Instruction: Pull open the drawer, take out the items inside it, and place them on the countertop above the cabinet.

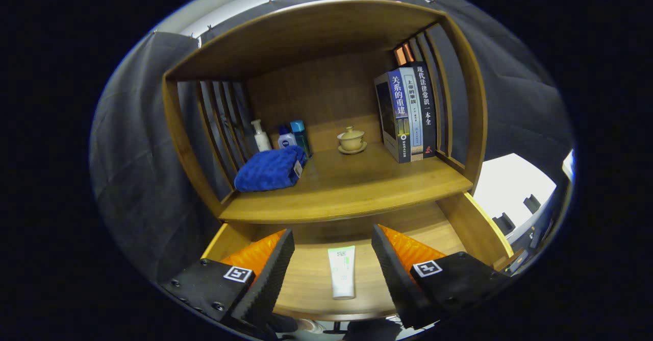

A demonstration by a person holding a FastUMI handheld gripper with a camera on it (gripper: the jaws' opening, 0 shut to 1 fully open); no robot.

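Observation:
The wooden drawer (474, 223) stands pulled open below the cabinet's countertop (352, 188). On the drawer's floor lies a white tube with a green label (341, 272), lengthwise, its cap end towards me. My gripper (332, 251) hovers above the drawer, open, with the tube lying in the gap between the two fingers and neither finger touching it. A blue folded towel (270, 169) rests on the countertop at the left.
On the countertop stand several bottles (280, 137) behind the towel, a lidded tea bowl on a saucer (351, 140) at the back middle, and upright books (408, 114) at the right. Slatted wooden sides and a top board enclose the shelf.

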